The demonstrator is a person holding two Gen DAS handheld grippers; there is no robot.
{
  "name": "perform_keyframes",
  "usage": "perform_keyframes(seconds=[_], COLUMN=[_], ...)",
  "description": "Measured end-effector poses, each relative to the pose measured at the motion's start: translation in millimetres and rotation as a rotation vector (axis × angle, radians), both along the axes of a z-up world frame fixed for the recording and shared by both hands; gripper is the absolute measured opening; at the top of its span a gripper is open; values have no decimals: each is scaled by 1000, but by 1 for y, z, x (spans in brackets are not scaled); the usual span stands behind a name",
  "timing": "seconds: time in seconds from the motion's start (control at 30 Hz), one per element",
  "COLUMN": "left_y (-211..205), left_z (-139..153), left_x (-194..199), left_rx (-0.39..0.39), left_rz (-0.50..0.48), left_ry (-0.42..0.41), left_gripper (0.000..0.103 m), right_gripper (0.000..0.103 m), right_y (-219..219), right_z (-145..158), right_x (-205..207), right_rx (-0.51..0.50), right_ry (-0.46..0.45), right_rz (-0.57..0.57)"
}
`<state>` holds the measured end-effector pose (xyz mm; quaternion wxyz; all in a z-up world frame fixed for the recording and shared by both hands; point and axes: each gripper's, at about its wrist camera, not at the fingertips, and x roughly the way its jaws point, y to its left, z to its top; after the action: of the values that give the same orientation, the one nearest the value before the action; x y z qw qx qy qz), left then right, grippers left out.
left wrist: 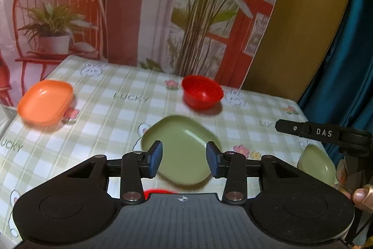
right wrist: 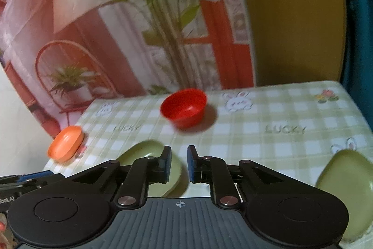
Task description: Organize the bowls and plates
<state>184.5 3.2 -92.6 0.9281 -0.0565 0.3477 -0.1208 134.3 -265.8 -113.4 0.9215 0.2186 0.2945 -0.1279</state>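
Observation:
A green plate (left wrist: 181, 151) lies mid-table on the checked cloth; my left gripper (left wrist: 184, 159) hovers over its near side, open and empty. A red bowl (left wrist: 201, 91) stands behind it, an orange plate (left wrist: 45, 102) far left, a second green dish (left wrist: 318, 163) at the right edge. A red rim (left wrist: 159, 191) peeks out under the left gripper. In the right wrist view, my right gripper (right wrist: 179, 163) is open with a narrow gap and empty, above the table beside the green plate (right wrist: 149, 155). The red bowl (right wrist: 184, 107), orange plate (right wrist: 66, 146) and second green dish (right wrist: 345, 181) show there too.
The table (right wrist: 279, 113) has a printed backdrop (left wrist: 116, 4) behind it and a blue curtain (left wrist: 345, 62) at the right. The right gripper's body (left wrist: 324, 133) and the holder's hand (left wrist: 360, 195) sit at the right edge of the left wrist view.

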Motion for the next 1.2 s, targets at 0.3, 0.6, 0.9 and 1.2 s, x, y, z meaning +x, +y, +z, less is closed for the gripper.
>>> perform_keyframes(seconds=[0.3, 0.6, 0.9, 1.2], left_y=[-35, -57, -49, -37], left_z=[2, -23, -67, -96], left_x=[39, 121, 196, 229], left_rx=[-11, -39, -127, -190], left_rz=[4, 32, 83, 85], left_ry=[-85, -92, 6, 103], left_gripper=[59, 63, 63, 57], right_gripper=[16, 17, 23, 25], right_y=[-40, -73, -79, -86], right_z=[-10, -46, -78, -111], right_x=[8, 58, 135, 185], right_rx=[-45, -3, 31, 61], right_ry=[-8, 1, -3, 33], right_rz=[-31, -44, 5, 10])
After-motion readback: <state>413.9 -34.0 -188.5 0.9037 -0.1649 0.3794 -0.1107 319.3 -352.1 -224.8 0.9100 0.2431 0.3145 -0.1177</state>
